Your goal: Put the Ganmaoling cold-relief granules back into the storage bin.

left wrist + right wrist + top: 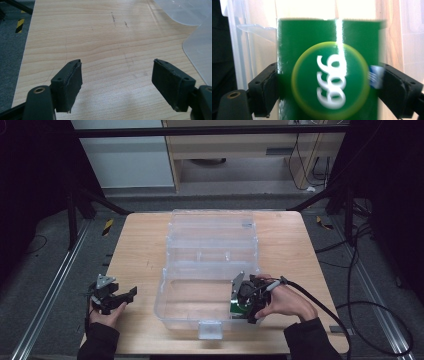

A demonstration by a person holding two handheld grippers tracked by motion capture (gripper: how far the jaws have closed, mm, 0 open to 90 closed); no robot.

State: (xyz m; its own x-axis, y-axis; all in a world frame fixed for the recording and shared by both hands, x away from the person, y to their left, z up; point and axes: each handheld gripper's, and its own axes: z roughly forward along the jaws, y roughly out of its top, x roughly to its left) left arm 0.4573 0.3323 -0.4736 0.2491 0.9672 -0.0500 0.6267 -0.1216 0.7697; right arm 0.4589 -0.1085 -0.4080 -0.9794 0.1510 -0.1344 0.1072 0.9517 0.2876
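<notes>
A green box [236, 309] printed with a white "999" [312, 45] stands between the jaws of my right gripper [330, 75], low inside the clear plastic bin [165, 292] at its front right corner. The box is blurred while the jaws are sharp; the pads stand at its two sides without a firm hold. A hand holds the right gripper [246, 309] over the bin's right wall. My left gripper [127, 296] rests on the wooden table [140, 250] left of the bin. In the left gripper view, my left gripper [117, 72] is open, with bare wood between its jaws.
The bin's clear lid [212, 227] lies open behind it, across the middle of the table. A corner of clear plastic [200, 50] shows to the right of the left gripper. A black cable [320, 305] trails from the right gripper off the table's right edge. Dark floor and rails surround the table.
</notes>
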